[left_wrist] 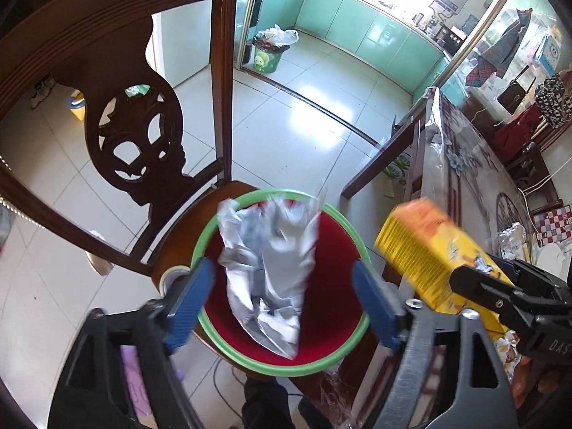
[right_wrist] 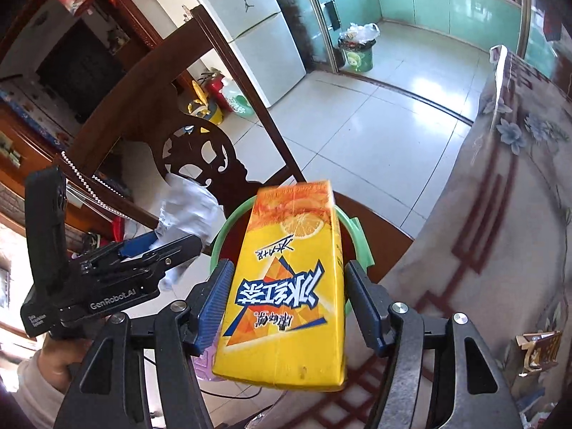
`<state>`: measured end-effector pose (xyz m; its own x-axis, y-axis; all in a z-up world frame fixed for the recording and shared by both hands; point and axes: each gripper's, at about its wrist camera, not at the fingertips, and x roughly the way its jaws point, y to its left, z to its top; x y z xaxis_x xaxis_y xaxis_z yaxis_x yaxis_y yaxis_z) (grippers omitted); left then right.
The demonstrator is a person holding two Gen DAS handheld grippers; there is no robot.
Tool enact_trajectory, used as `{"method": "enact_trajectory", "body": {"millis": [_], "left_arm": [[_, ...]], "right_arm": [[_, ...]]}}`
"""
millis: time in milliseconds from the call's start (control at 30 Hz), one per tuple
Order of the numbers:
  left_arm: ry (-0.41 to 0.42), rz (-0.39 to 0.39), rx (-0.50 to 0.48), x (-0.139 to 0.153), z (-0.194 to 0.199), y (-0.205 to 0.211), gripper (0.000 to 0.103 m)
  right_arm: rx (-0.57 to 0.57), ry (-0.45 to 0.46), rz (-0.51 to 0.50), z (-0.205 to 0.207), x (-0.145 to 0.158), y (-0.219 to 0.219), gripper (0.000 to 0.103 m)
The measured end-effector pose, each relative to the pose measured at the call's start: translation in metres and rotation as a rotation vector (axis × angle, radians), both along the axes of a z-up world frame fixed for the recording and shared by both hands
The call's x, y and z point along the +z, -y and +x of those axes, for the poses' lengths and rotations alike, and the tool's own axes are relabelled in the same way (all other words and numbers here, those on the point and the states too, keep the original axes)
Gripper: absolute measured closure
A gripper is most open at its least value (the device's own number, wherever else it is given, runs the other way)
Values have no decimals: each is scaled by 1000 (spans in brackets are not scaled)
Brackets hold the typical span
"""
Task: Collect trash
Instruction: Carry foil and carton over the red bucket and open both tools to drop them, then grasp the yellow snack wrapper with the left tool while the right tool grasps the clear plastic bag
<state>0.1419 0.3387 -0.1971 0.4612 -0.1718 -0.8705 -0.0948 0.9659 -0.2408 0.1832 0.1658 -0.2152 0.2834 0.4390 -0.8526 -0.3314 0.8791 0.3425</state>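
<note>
A crumpled silver wrapper (left_wrist: 266, 268) drops free between the wide-open left claw (left_wrist: 286, 304) into the green-rimmed red bin (left_wrist: 343, 354) on a chair, while the right claw (right_wrist: 286, 307) grasps a yellow carton (right_wrist: 286, 286), not yet binned.

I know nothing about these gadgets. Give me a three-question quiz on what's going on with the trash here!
1. True or false: the left gripper is clamped on the crumpled silvery bag.
2. The right gripper holds which item? A) a glass bottle B) a yellow drink carton C) a spoon
3. Fill in: the red basin with a green rim sits on a wooden ____.

Key:
1. False. Its blue pads stand wide apart, and the bag lies loose between them over the basin.
2. B. The carton sits between the pads, above the basin.
3. Chair.
</note>
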Motion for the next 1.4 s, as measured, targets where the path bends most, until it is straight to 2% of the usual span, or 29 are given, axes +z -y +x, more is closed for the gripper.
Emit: {"method": "enact_trajectory", "body": {"millis": [167, 400, 600, 967, 1100, 1200, 1400], "left_arm": [[21, 30, -2, 6, 2, 5, 16], [66, 45, -61, 24, -5, 37, 16], [119, 50, -209, 42, -12, 103, 16], [147, -13, -455, 55, -43, 240, 15], [121, -50, -535, 52, -63, 288, 12], [109, -68, -592, 49, -79, 322, 10], [56, -102, -657, 42, -112, 367, 9]], "right_arm": [[6, -4, 12, -3, 1, 6, 39], [-122, 46, 40, -27, 30, 62, 39], [-295, 99, 12, -80, 63, 160, 39], [-732, 53, -115, -194, 86, 375, 39], [-835, -3, -142, -229, 72, 434, 39], [-872, -61, -143, -250, 54, 462, 39], [-877, -207, -54, -265, -2, 483, 39]]}}
